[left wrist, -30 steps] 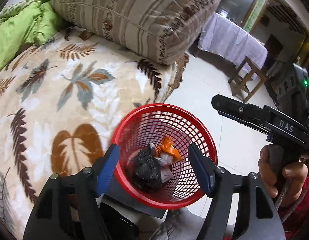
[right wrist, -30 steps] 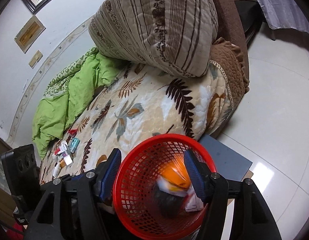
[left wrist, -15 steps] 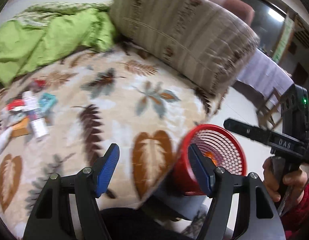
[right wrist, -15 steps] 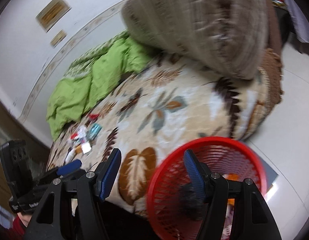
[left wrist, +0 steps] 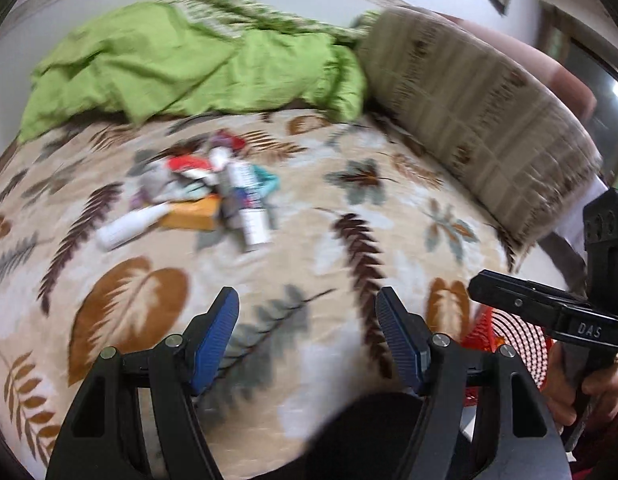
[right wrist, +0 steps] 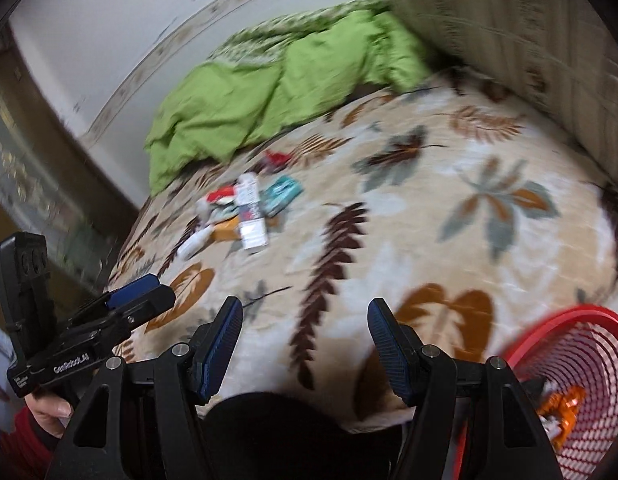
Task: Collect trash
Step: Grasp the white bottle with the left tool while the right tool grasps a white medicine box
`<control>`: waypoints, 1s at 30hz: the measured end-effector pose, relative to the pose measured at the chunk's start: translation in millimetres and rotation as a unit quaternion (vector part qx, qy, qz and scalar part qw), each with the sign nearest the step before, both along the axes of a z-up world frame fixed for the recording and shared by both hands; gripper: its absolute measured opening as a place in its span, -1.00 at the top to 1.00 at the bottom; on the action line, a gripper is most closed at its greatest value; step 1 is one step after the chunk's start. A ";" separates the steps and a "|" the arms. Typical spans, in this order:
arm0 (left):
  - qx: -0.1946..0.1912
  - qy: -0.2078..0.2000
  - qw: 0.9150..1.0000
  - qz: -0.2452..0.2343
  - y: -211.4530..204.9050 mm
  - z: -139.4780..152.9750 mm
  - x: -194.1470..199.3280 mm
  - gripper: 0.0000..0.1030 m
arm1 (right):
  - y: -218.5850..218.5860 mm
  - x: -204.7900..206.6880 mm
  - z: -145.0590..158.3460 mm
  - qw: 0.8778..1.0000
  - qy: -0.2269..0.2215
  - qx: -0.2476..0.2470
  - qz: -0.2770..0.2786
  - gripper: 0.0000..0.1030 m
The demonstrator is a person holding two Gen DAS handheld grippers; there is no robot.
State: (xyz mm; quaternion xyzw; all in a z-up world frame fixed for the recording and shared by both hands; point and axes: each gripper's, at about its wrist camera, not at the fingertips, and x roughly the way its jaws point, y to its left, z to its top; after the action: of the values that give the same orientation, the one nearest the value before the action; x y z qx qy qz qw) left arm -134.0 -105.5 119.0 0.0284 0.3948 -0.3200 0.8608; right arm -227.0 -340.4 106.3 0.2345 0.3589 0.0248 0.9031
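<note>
A pile of trash [left wrist: 213,196] lies on the leaf-patterned bedspread: a white bottle [left wrist: 129,228], an orange box, a white tube, red and teal wrappers. The right wrist view has the same pile [right wrist: 245,208] up and to the left. My left gripper [left wrist: 305,300] hangs open over the bedspread, well short of the pile, with nothing between its blue pads. My right gripper [right wrist: 304,306] is open too, and empty. The red mesh basket [right wrist: 569,380] sits at the lower right beside the bed, with an orange wrapper [right wrist: 565,408] inside. The left wrist view shows only the basket's edge [left wrist: 517,344].
A green blanket [left wrist: 189,60] is bunched at the back of the bed. A large striped pillow [left wrist: 469,100] lies at the right. A dark cabinet [right wrist: 29,160] stands left of the bed. A hand holds the other gripper's handle at each view's edge.
Both grippers have swung left, away from above the basket and toward the bed. The basket has slid to the right edge of both views and the trash pile has come toward the middle.
</note>
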 end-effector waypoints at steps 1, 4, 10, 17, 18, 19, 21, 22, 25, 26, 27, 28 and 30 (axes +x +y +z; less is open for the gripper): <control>-0.002 0.002 1.000 0.010 7.4 -1.8 3.7 -0.36 | 6.3 5.3 0.7 1.000 0.001 -0.005 0.008 -0.33; -0.007 0.004 0.999 0.036 30.4 -5.6 15.4 -0.36 | 28.1 25.5 3.6 0.999 0.004 -0.023 0.036 -0.33; -0.011 -0.005 0.997 0.076 69.1 -5.0 37.5 -0.36 | 56.5 64.6 5.0 0.996 0.011 -0.039 0.074 -0.33; -0.016 -0.001 0.993 0.120 113.1 -10.0 64.5 -0.36 | 71.3 141.2 -8.7 0.994 0.033 -0.055 0.092 -0.33; -0.015 0.001 0.992 0.124 118.9 -12.0 68.9 -0.36 | 72.0 155.2 -11.8 0.994 0.037 -0.061 0.088 -0.33; -0.014 0.002 0.992 0.126 121.9 -13.6 71.6 -0.36 | 73.5 165.8 -14.0 0.993 0.039 -0.067 0.087 -0.33; -0.007 0.002 0.991 0.134 129.1 -17.5 79.7 -0.36 | 78.2 191.7 -21.2 0.991 0.047 -0.086 0.091 -0.33; -0.005 0.002 0.991 0.136 130.7 -19.4 84.2 -0.36 | 77.9 204.3 -25.7 0.991 0.051 -0.094 0.086 -0.33; 0.003 0.008 0.991 0.134 132.6 -25.5 101.4 -0.36 | 76.5 229.6 -36.9 0.991 0.061 -0.089 0.084 -0.33; 0.007 0.010 0.991 0.131 131.0 -27.9 109.7 -0.36 | 76.9 237.5 -40.6 0.991 0.063 -0.086 0.082 -0.33; 0.009 0.011 0.992 0.128 129.3 -29.5 114.7 -0.36 | 78.5 247.2 -45.9 0.991 0.068 -0.086 0.079 -0.33; 0.016 0.013 0.992 0.123 125.9 -32.1 123.5 -0.36 | 78.8 252.4 -48.6 0.991 0.072 -0.086 0.076 -0.33; 0.021 0.014 0.993 0.114 120.1 -36.2 137.4 -0.36 | 81.4 262.2 -57.2 0.990 0.080 -0.083 0.075 -0.33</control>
State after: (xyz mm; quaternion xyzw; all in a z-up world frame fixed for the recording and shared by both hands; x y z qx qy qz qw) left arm 3.4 14.6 82.8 -0.0029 0.4137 -0.2122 0.8853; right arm 35.2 -259.0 49.1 0.1322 0.4472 0.0440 0.8835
